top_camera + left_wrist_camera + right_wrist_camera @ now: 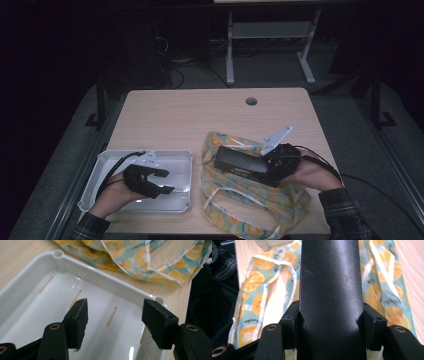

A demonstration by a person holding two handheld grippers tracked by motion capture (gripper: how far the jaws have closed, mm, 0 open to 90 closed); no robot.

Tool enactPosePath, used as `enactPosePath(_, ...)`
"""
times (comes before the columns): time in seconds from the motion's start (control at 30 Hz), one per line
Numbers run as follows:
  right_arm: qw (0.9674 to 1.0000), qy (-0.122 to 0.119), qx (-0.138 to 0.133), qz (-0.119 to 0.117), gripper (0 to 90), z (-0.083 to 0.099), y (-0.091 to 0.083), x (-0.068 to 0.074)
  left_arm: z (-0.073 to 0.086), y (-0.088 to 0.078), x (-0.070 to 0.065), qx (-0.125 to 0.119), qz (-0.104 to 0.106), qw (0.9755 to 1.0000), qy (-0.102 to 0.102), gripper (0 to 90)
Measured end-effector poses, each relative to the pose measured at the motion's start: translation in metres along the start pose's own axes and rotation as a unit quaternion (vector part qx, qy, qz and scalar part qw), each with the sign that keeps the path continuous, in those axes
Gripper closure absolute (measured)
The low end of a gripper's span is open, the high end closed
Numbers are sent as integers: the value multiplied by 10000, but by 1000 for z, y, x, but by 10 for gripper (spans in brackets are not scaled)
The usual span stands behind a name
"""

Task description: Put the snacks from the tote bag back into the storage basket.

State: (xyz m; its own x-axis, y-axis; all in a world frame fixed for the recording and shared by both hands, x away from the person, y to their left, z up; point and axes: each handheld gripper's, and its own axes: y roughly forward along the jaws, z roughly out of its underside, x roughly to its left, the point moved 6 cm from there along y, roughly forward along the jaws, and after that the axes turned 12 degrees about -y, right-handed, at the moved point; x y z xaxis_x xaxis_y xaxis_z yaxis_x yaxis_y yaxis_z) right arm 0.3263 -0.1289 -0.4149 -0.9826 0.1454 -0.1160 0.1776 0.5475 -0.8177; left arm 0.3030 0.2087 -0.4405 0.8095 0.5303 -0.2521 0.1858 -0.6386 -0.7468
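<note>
Clamping the black box point(241, 162) between its jaws, the right gripper point(272, 167) holds it over the fruit-print bag point(250, 200). A slip could drop it outside the bag's mouth. The left gripper point(162, 181), jaws open and empty, hovers over the white tray point(107, 160).

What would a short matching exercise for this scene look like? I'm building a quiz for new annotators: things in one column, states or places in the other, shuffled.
Things:
1. left gripper
2. right gripper
3. black box
4. white tray

States or places:
A. lies at the table's left, nothing in it
B. held above the fruit-print bag
C. jaws apart over the tray
D. clamped on the box

Pairs: 1-C, 2-D, 3-B, 4-A
</note>
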Motion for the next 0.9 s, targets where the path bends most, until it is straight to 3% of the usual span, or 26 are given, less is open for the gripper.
enactPosePath(0.57, 9970, -616, -8, -460, 418, -36, 13, 2, -33, -23, -7, 168, 235, 9982, 532, 285)
enactPosePath(0.9, 9945, -855, 42, -603, 418, -52, 23, 4, -61, -27, -20, 233, 260, 9949, 944, 262)
